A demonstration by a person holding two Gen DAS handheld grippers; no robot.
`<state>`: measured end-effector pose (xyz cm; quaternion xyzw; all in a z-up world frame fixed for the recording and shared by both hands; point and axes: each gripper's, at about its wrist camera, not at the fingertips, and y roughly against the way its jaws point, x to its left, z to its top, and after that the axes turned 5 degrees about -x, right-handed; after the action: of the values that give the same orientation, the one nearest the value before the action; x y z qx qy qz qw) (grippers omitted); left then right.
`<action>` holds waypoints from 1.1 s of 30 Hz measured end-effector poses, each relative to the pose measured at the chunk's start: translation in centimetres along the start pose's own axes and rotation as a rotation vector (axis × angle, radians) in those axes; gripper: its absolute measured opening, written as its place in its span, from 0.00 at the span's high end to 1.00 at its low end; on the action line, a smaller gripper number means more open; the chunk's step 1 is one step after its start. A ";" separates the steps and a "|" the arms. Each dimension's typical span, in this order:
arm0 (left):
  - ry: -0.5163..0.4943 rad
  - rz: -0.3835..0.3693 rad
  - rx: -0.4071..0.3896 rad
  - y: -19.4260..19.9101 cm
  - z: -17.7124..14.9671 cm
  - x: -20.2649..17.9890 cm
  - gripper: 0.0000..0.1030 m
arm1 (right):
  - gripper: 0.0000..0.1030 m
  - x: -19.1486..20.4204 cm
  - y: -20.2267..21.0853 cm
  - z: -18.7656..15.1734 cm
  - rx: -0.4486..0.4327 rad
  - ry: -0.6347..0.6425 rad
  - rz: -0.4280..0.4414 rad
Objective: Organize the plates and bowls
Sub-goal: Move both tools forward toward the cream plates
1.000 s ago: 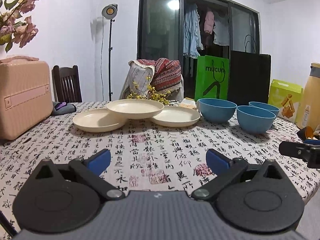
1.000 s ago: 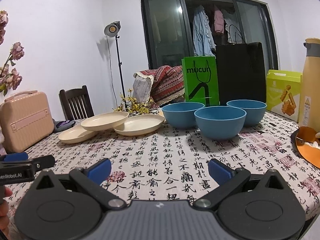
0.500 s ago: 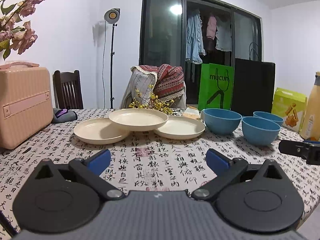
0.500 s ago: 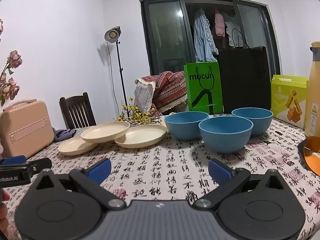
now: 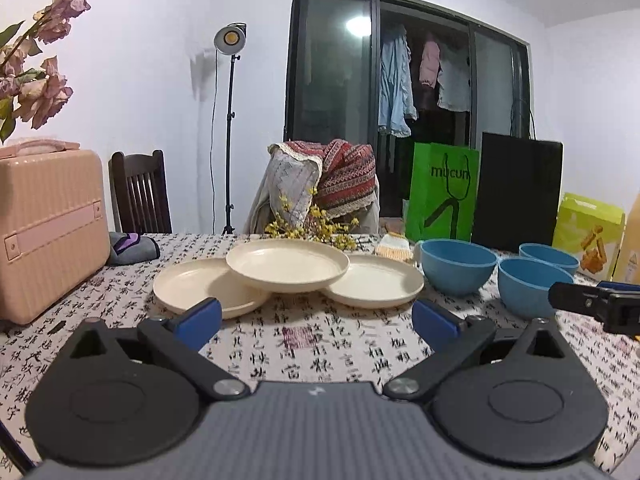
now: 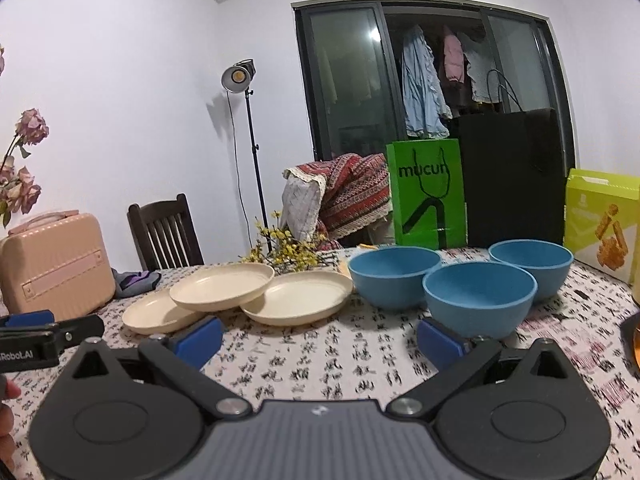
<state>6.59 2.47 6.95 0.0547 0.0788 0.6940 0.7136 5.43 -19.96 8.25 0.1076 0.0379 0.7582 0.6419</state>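
Three cream plates lie on the patterned tablecloth: a left plate (image 5: 200, 288), a right plate (image 5: 376, 280), and a middle plate (image 5: 286, 264) resting across both. Three blue bowls stand to their right: a left one (image 6: 394, 274), a near one (image 6: 478, 294) and a far one (image 6: 532, 264). My left gripper (image 5: 316, 322) is open and empty, just short of the plates. My right gripper (image 6: 320, 340) is open too, with the near bowl just beyond its right fingertip. Each gripper shows at the edge of the other's view.
A pink case (image 5: 48, 228) stands at the table's left, with a dark cloth (image 5: 130, 242) beside it. Green (image 5: 442, 192) and black (image 5: 516, 192) bags, a yellow-green box (image 5: 590, 230) and yellow flowers (image 5: 312, 226) line the far edge. Chairs stand behind.
Both grippers have moved forward over the table, so plates and bowls look larger and closer. Their jaws have stayed open. Nothing on the table has moved.
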 end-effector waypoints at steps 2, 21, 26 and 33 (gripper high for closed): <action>0.005 0.003 -0.006 -0.3 0.5 0.2 0.00 | 0.00 0.2 -0.5 0.4 -0.005 0.001 0.003; 0.096 0.095 0.055 -5.4 4.2 4.4 0.00 | 0.00 1.9 -6.9 4.6 0.000 -0.030 0.016; 0.114 0.105 0.081 -6.8 4.7 5.3 0.00 | 0.00 2.4 -8.9 5.5 0.015 -0.034 0.029; 0.129 0.111 0.103 -8.5 5.2 5.9 0.00 | 0.00 3.4 -11.7 6.0 0.041 -0.031 0.041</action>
<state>16.06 8.28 10.21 0.0509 0.1570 0.7294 0.6639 17.50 -15.12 12.17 0.1334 0.0413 0.7684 0.6245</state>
